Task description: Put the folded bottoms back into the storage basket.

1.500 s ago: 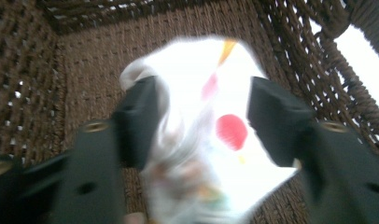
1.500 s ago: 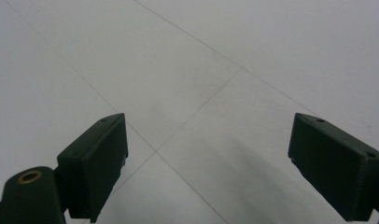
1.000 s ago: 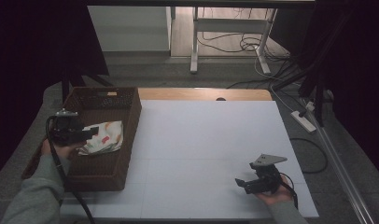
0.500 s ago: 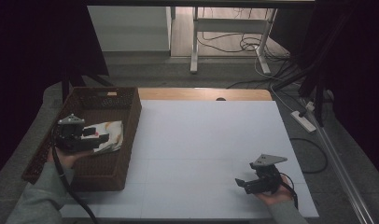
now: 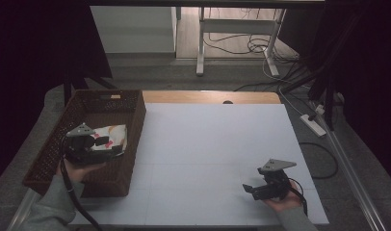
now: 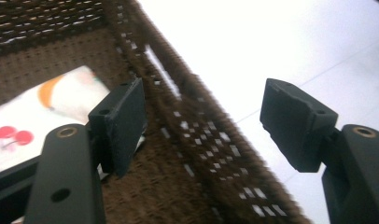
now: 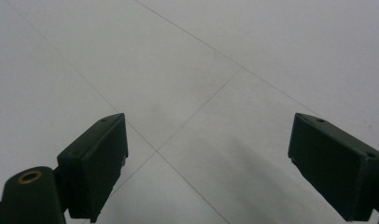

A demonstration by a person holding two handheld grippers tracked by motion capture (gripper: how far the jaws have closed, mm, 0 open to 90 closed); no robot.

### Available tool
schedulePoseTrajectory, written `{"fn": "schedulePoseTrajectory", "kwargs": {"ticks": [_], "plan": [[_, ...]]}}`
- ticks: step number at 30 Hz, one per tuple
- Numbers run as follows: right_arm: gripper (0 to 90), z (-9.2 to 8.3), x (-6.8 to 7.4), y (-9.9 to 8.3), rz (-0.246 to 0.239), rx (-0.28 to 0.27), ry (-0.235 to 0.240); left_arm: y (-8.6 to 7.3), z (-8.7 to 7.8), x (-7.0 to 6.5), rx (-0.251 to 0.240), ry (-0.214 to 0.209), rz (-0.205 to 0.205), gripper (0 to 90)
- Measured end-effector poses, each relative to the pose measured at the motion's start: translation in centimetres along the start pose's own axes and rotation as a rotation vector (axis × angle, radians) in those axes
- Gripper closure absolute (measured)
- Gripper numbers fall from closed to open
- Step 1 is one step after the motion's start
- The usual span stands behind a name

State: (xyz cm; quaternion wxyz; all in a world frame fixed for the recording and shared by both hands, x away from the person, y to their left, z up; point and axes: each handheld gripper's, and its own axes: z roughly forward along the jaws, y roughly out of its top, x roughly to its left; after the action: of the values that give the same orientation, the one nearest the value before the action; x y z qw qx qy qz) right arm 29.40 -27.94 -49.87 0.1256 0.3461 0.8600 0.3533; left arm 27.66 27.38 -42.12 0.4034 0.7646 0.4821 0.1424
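L gripper (image 5: 114,146) over basket, jaws apart; R gripper (image 5: 248,188) low over bare table, jaws apart.

L gripper (image 6: 201,121): jaws spread wide, nothing btwn them. It hangs inside the brown wicker basket (image 5: 44,159), w/ the basket's table-side wall (image 6: 187,107) running directly below the gap btwn the jaws. A white cloth item w/ red and orange print (image 5: 112,136) lies on the basket floor, just beside and partly under the jaw at the left of the L gripper view (image 6: 43,116); contact cannot be told. R gripper (image 7: 206,163): jaws spread wide, nothing btwn them, pointed at the white table (image 5: 217,139); thin seam lines (image 7: 197,112) cross ahead of it. The two grippers are well apart. Each is held by a hand in a grey sleeve (image 5: 44,204).
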Motion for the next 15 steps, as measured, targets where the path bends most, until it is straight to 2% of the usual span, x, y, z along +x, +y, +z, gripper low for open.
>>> {"fn": "schedulePoseTrajectory", "kwargs": {"ticks": [3, 6, 15], "plan": [[12.2, 0.0, 0.0, 0.0, 0.000, 0.002, 0.001, -0.2, 0.2, -0.8, 0.001, -0.019, 0.010, 30.0], [12.2, 0.0, 0.0, 0.0, 0.000, 0.003, 0.001, -0.4, 0.3, -1.6, -0.008, -0.046, 0.003, 30.0], [12.2, -0.1, 0.0, 0.0, 0.002, -0.004, 0.004, -1.0, 0.5, -3.4, -0.010, -0.053, 0.022, 30.1]]}}
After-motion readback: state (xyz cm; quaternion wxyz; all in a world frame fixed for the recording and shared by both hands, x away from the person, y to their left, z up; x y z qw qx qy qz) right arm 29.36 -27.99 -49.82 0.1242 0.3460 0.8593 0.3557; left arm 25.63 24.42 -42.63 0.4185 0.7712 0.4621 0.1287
